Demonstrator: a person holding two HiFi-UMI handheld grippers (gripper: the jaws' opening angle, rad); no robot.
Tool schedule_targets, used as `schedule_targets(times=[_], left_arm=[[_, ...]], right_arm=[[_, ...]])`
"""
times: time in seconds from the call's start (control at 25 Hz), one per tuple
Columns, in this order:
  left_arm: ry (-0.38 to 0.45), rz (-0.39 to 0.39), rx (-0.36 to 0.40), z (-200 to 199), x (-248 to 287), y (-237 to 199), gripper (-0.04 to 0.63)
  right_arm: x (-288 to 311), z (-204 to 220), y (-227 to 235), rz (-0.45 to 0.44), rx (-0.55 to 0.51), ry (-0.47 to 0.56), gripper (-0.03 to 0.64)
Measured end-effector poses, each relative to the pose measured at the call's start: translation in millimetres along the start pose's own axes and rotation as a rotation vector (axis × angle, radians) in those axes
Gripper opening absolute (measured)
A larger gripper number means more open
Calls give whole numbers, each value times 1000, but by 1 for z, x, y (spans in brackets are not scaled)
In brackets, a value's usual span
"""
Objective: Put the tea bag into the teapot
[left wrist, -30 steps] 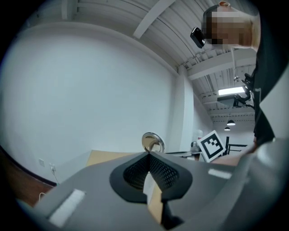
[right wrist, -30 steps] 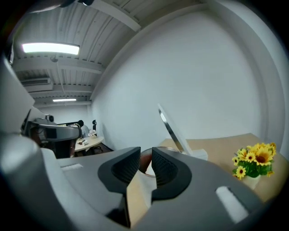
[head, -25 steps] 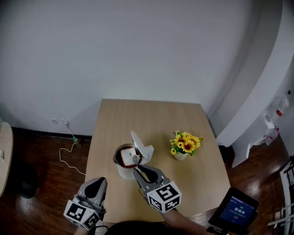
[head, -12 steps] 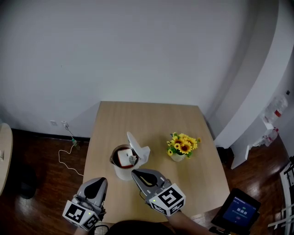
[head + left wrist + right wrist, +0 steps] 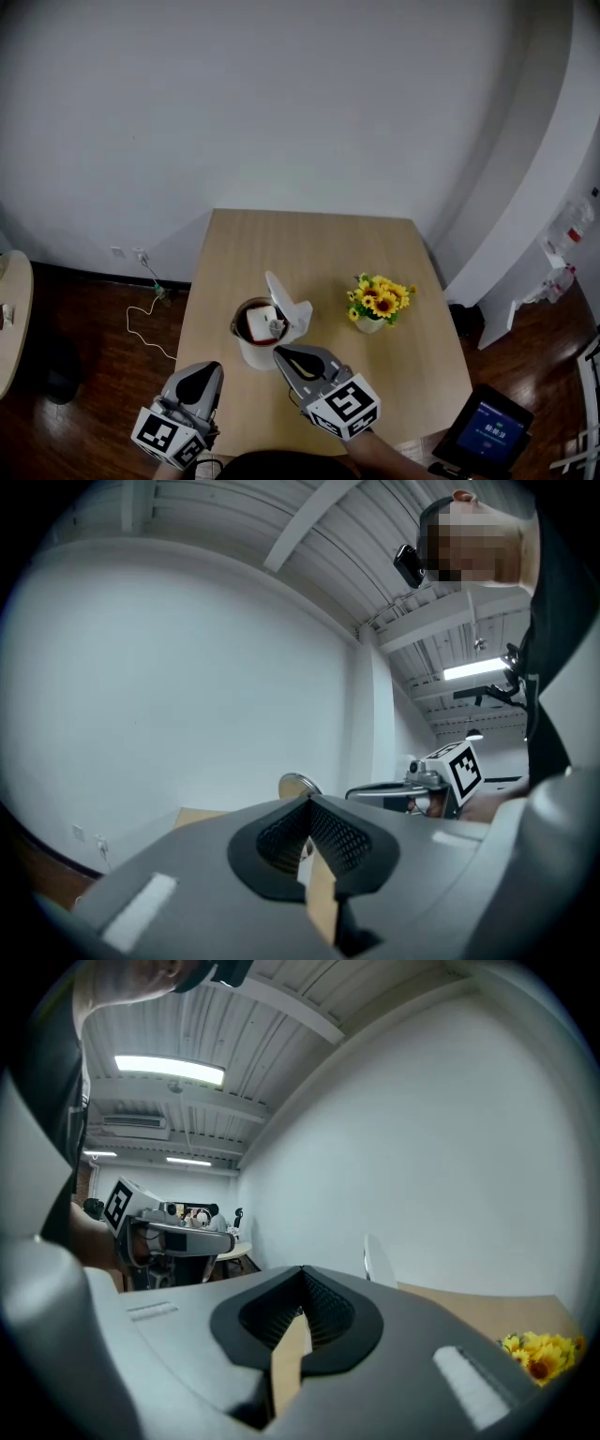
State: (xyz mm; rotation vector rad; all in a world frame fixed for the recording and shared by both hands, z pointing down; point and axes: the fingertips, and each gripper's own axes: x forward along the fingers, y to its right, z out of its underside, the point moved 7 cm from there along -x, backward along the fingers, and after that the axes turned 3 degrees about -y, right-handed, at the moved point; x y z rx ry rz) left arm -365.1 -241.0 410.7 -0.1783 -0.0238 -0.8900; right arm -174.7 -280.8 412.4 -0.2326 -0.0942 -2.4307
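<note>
A white teapot point(image 5: 251, 351) stands on the wooden table point(image 5: 309, 246) with its lid point(image 5: 287, 306) flipped up. Dark liquid fills it, and a white tea bag point(image 5: 264, 317) lies in its mouth. My right gripper point(image 5: 279, 352) is shut and empty, its tip just in front of the pot's near right side. The left gripper point(image 5: 212, 369) is also shut and empty, low at the table's near left edge, apart from the pot. In the left gripper view the shut left gripper point(image 5: 307, 799) points at the lid point(image 5: 298, 785). The right gripper view shows the shut right gripper point(image 5: 302, 1269) beside the lid point(image 5: 377, 1260).
A small pot of sunflowers point(image 5: 379, 300) stands to the right of the teapot, also seen as yellow sunflowers point(image 5: 540, 1354) in the right gripper view. A tablet point(image 5: 487, 433) sits off the table's near right corner. A cable point(image 5: 141, 314) lies on the dark floor at left.
The right gripper has drawn back a little from the teapot's mouth toward me. The tea bag stays in the pot. The left gripper has barely moved.
</note>
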Motion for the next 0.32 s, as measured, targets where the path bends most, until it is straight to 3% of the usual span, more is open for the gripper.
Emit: schedule_targets(times=[0.32], left_arm=[[-14, 7, -8, -1, 0, 1, 5]], right_arm=[[0, -1, 2, 4, 17, 0, 2]])
